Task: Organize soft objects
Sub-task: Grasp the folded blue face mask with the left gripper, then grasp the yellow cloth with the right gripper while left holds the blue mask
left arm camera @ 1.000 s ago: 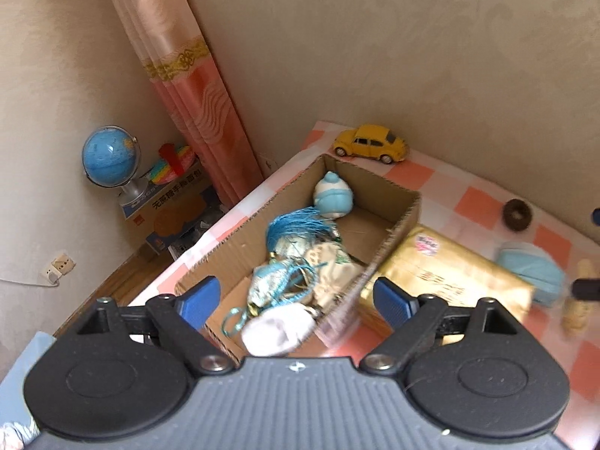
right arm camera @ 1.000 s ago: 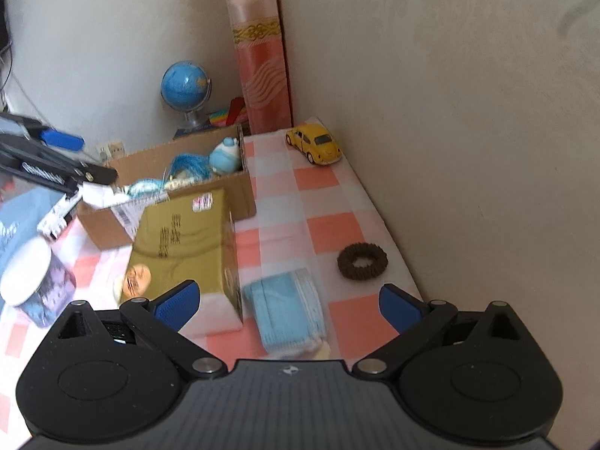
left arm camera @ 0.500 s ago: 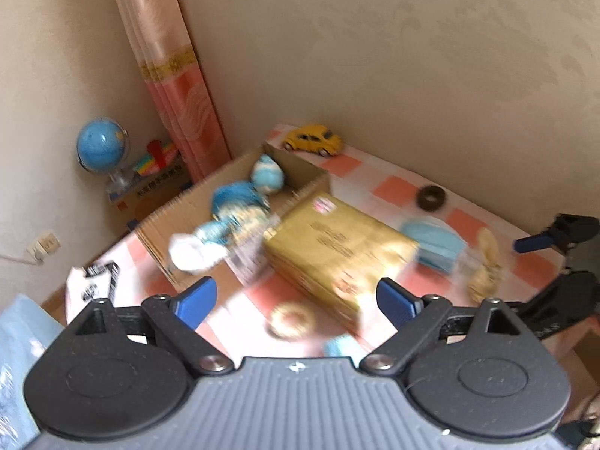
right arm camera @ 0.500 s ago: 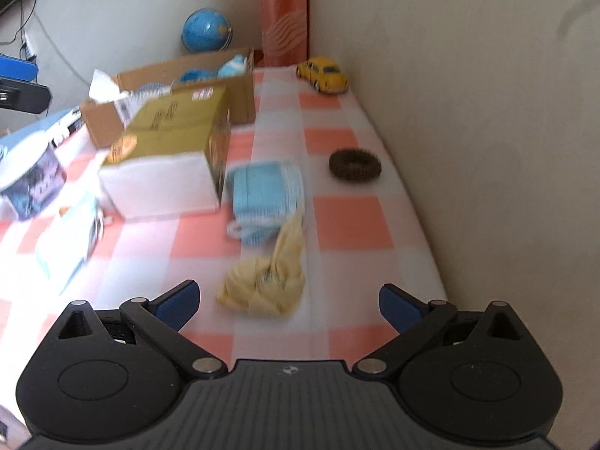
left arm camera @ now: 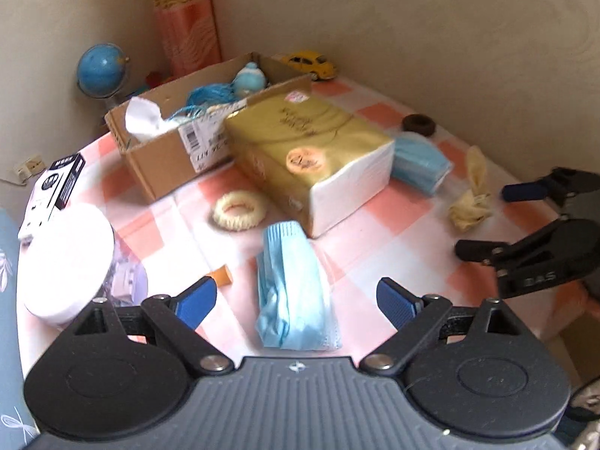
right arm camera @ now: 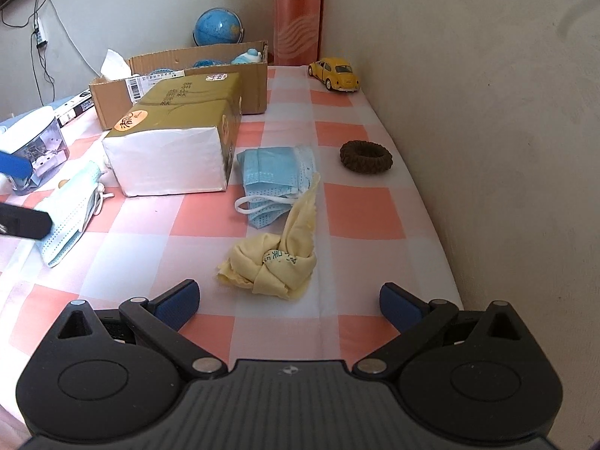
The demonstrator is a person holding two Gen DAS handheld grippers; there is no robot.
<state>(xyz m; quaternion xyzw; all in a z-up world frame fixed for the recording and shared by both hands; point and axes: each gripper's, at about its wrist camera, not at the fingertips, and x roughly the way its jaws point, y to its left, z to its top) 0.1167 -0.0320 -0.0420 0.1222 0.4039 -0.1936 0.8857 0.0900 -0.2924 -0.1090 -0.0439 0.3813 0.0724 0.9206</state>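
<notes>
My left gripper (left arm camera: 296, 300) is open and empty, just behind a stack of blue face masks (left arm camera: 292, 285). My right gripper (right arm camera: 288, 300) is open and empty, just behind a knotted yellow cloth (right arm camera: 273, 258); it also shows in the left wrist view (left arm camera: 487, 221). A second stack of blue masks (right arm camera: 273, 176) lies beyond the cloth. A cardboard box (left arm camera: 168, 150) at the back holds several soft items. A cream hair ring (left arm camera: 240, 210) and a brown hair ring (right arm camera: 365, 157) lie on the checked cloth.
A gold tissue pack (left arm camera: 311, 153) stands mid-table beside the box. A yellow toy car (right arm camera: 335, 75) sits at the far corner by the wall. A white-lidded container (left arm camera: 63, 258) and a black-and-white carton (left arm camera: 56, 187) are at the left. A globe (right arm camera: 217, 30) stands behind.
Both grippers have pulled back from the box toward the near side of the table. The left now faces the near masks, the right the yellow cloth. Both stay open.
</notes>
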